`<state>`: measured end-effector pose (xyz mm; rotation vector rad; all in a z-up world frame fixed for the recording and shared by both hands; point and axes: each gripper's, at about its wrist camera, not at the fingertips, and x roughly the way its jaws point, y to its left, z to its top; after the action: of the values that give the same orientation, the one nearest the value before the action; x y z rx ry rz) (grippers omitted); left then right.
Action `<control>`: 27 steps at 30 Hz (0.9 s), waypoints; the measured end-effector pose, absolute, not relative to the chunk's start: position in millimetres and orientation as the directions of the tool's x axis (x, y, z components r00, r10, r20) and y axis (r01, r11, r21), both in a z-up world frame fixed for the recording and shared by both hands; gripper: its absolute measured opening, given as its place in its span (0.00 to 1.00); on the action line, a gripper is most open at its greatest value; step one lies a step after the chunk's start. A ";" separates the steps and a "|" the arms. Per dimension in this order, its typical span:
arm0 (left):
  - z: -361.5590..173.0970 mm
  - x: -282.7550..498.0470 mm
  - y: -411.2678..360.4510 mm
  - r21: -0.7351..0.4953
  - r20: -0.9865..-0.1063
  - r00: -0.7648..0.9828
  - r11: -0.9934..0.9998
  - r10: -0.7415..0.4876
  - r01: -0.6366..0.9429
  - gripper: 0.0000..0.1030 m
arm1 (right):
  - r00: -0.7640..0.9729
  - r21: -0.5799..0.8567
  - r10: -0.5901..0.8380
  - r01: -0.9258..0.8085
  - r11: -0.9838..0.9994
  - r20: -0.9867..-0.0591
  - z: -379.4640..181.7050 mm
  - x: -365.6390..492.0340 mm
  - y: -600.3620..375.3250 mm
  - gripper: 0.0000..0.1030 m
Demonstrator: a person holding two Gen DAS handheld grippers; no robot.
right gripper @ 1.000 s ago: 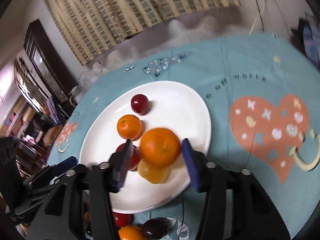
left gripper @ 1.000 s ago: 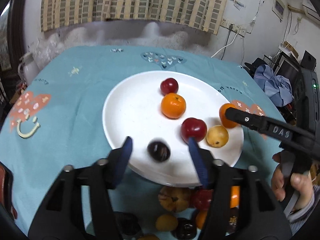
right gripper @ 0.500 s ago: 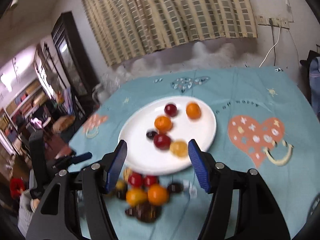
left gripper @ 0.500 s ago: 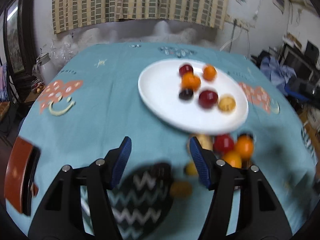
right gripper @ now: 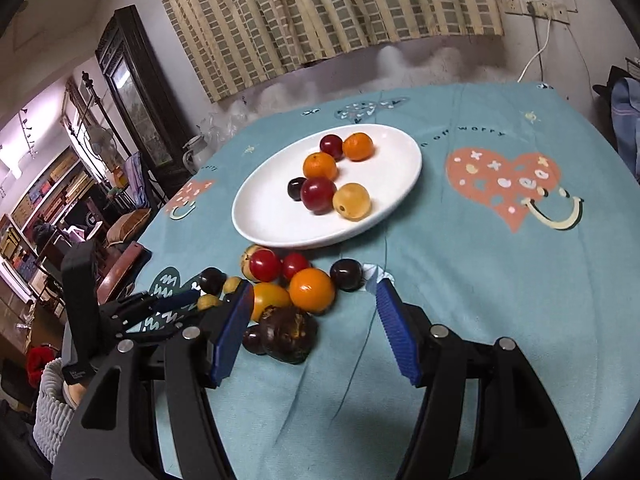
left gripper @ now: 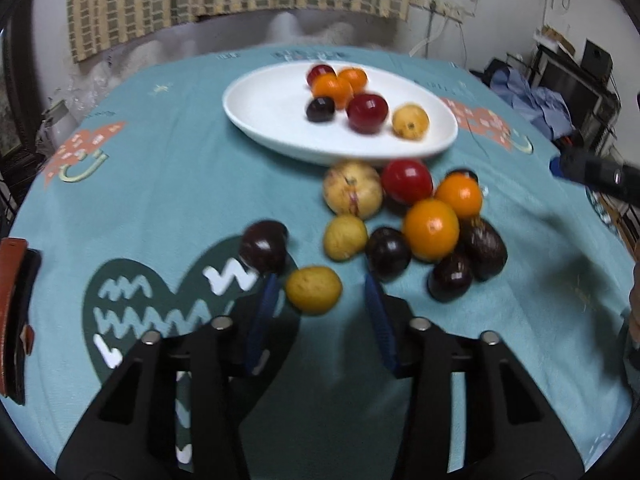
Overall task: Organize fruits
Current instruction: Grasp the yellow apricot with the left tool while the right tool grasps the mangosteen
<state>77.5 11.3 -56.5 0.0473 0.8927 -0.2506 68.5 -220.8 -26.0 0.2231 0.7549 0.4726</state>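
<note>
A white plate (left gripper: 264, 108) (right gripper: 400, 160) holds several fruits: oranges, red plums, a dark plum and a yellow one. A pile of loose fruit lies on the cloth in front of it, with an orange (left gripper: 430, 229) (right gripper: 312, 290). My left gripper (left gripper: 320, 294) is open, its blue fingers either side of a small yellow fruit (left gripper: 313, 289) on the cloth, not closed on it. My right gripper (right gripper: 314, 326) is open and empty above the near side of the pile, by a dark wrinkled fruit (right gripper: 289, 334). The left gripper also shows in the right wrist view (right gripper: 176, 304).
The round table carries a teal cloth (right gripper: 500, 280) with heart prints. A brown case (left gripper: 14, 320) lies at the table's left edge. A cabinet (right gripper: 132, 92) and shelves stand beyond the left side; clothes (left gripper: 528, 96) and electronics lie to the right.
Both grippers have pulled back from the plate, empty. An orange and a dark plum now lie on the plate. The left gripper has come down over a yellow fruit.
</note>
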 end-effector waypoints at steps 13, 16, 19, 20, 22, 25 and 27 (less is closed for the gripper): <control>-59.7 85.9 14.9 -0.091 -0.773 0.599 0.971 -0.210 0.223 0.29 | 0.571 0.316 0.497 -0.390 0.865 -0.654 -42.5 64.8 -196.0 0.62; -58.0 85.8 18.5 -0.110 -0.770 0.599 0.970 -0.222 0.217 0.29 | 0.542 0.282 0.489 -0.422 0.862 -0.683 -53.4 63.3 -181.7 0.62; -54.7 82.8 17.2 -0.111 -0.760 0.608 0.968 -0.229 0.225 0.29 | 0.523 0.257 0.479 -0.440 0.860 -0.705 -62.5 65.1 -168.6 0.62; -54.1 82.9 16.4 -0.107 -0.760 0.609 0.968 -0.227 0.227 0.29 | 0.521 0.259 0.479 -0.440 0.860 -0.706 -64.4 66.7 -166.7 0.62; -54.8 82.3 16.5 -0.108 -0.761 0.607 0.968 -0.227 0.227 0.29 | 0.511 0.280 0.490 -0.434 0.856 -0.706 -69.0 72.4 -164.8 0.62; -55.5 82.1 17.1 -0.113 -0.764 0.602 0.968 -0.230 0.226 0.29 | 0.484 0.343 0.522 -0.413 0.844 -0.702 -77.3 82.7 -168.0 0.62; -55.6 82.0 16.7 -0.115 -0.765 0.601 0.967 -0.233 0.228 0.29 | 0.456 0.383 0.551 -0.412 0.827 -0.699 -84.6 87.2 -167.9 0.59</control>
<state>82.0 16.7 -55.6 -0.0057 0.8868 -0.2667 87.2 -167.9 -84.6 0.1672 0.9220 0.5970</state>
